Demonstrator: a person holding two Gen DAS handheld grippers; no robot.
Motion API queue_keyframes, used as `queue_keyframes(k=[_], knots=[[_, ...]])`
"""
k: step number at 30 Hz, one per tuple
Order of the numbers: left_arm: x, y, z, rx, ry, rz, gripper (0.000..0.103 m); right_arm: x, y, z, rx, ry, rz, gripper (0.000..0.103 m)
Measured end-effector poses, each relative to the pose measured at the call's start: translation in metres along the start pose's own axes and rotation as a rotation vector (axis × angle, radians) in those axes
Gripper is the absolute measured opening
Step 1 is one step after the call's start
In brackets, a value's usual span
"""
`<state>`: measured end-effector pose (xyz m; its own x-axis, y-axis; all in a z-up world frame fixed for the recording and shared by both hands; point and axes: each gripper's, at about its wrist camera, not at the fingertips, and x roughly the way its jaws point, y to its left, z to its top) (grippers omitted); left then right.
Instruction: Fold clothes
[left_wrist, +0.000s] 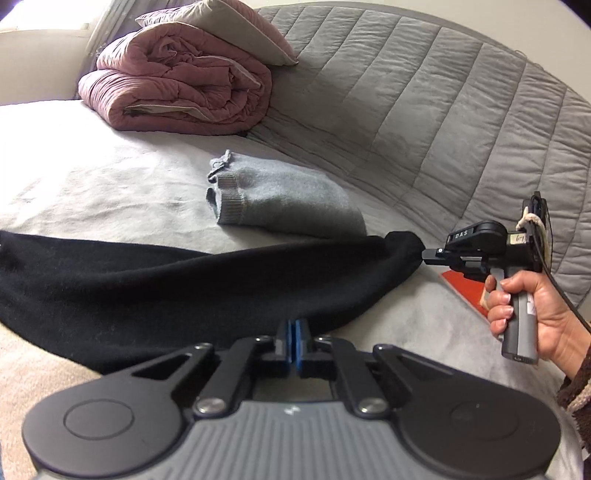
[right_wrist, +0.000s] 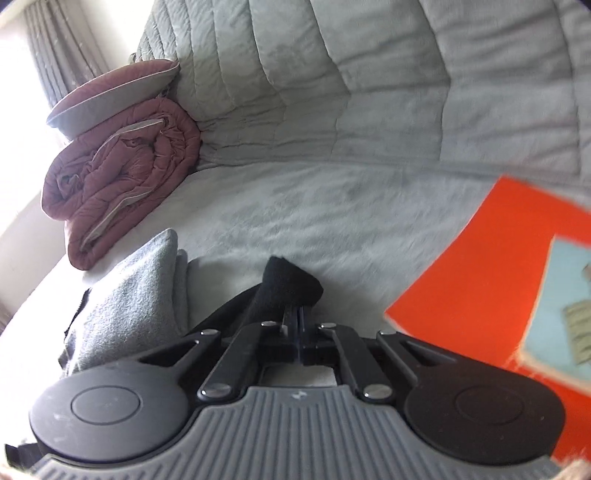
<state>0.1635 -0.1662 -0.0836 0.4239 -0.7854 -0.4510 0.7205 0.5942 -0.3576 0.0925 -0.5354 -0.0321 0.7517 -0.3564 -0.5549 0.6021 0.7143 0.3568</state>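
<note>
Across the grey bed (left_wrist: 110, 184), the black garment (left_wrist: 184, 280) is stretching between both closed grippers: the left gripper (left_wrist: 294, 332) is pinching its near edge, the right gripper (left_wrist: 424, 256) its far corner. Pulling harder risks slipping that small corner free. Both grippers are tilting slightly downward.

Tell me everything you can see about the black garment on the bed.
The black garment looks like soft, fuzzy knit. It lies stretched in a long band across the grey bed cover, in front of the folded grey sweater. The left gripper is shut on its near edge; the right gripper is shut on its far end, which bunches to a point there. Its left part runs out of view.
</note>
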Motion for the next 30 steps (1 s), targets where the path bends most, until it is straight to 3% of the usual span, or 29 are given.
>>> queue_keyframes(k=[5, 10, 14, 15, 16, 18, 20, 22, 25, 30], knots=[[-0.004, 0.001, 0.002, 0.023, 0.044, -0.070, 0.001, -0.012, 0.005, 0.001, -0.114, 0.029, -0.114, 0.001], [0.004, -0.002, -0.004, 0.073, 0.134, -0.066, 0.002, 0.001, 0.007, -0.016, -0.241, 0.137, -0.244, 0.000], [0.003, 0.007, -0.003, 0.016, 0.129, -0.070, 0.004, -0.001, 0.018, -0.021, -0.335, 0.116, -0.275, 0.002], [0.001, 0.009, -0.002, 0.001, 0.119, -0.073, 0.006, -0.005, 0.021, -0.018, -0.338, 0.096, -0.259, 0.003], [-0.001, 0.011, -0.001, -0.014, 0.104, -0.077, 0.009, -0.009, 0.023, -0.015, -0.340, 0.075, -0.244, 0.013], [-0.006, 0.014, 0.002, -0.045, 0.073, -0.086, 0.025, -0.015, 0.033, -0.008, -0.360, 0.045, -0.187, 0.017], [-0.010, 0.017, 0.005, -0.075, 0.043, -0.091, 0.029, -0.016, 0.050, -0.003, -0.402, 0.046, -0.091, 0.027], [-0.013, 0.021, 0.008, -0.098, 0.020, -0.072, 0.030, -0.013, 0.071, -0.002, -0.468, 0.063, 0.008, 0.029], [-0.017, 0.026, 0.011, -0.112, 0.003, -0.003, 0.030, -0.001, 0.102, -0.009, -0.540, 0.113, 0.095, 0.029], [-0.016, 0.037, 0.013, -0.101, 0.022, 0.192, 0.030, 0.013, 0.134, -0.031, -0.605, 0.180, 0.227, 0.029]])
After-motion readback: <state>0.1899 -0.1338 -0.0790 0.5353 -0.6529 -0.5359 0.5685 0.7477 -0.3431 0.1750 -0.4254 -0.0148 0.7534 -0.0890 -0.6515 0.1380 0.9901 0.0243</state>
